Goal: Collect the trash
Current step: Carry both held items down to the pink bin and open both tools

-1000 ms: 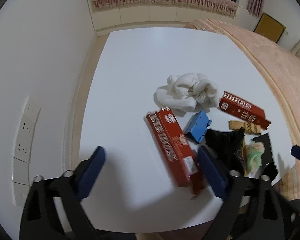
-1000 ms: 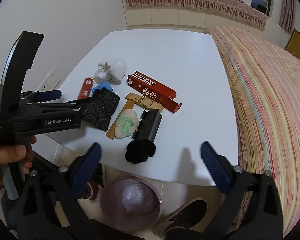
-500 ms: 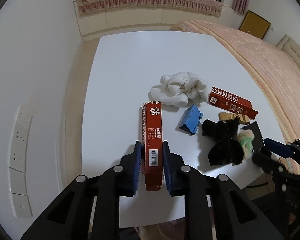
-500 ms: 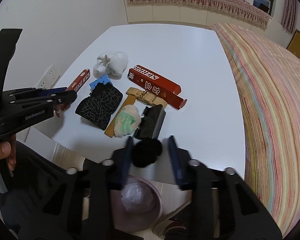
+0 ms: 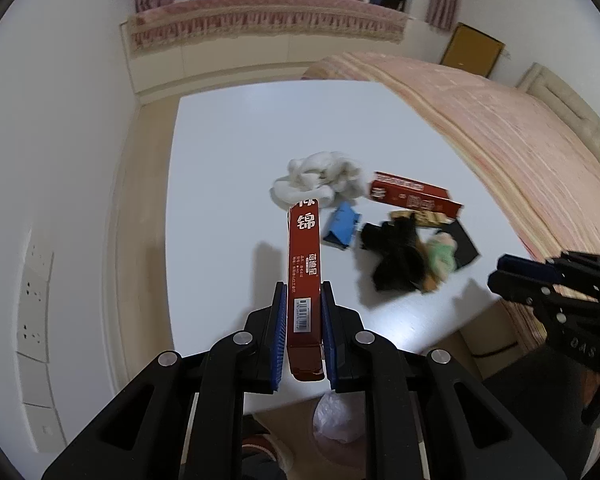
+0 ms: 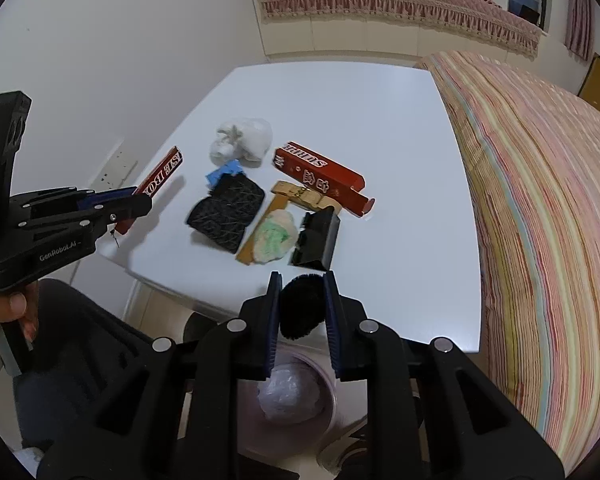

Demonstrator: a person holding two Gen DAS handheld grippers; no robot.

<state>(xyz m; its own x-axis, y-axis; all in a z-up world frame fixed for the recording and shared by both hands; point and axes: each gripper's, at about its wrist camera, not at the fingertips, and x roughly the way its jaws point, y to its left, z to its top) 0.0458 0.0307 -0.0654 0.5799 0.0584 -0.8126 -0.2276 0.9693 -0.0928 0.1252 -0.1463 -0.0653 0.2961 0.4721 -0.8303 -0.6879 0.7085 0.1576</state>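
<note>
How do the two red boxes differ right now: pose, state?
The long red box is clamped between the left gripper pads and tilted up off the table; the second red box lies flat on the white table, ungripped. The held one sits apart at the table's left edge; the other rests among the clutter, beside the wooden piece. Both are slim red cartons with white lettering.

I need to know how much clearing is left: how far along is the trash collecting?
Early. Only a crumpled bag shows in the bin below the table. The left gripper, closing, clamps a long red box; the right gripper, closing, clamps a black fuzzy ball. Left: white wad, blue scrap, another red box, black pouch.
</note>
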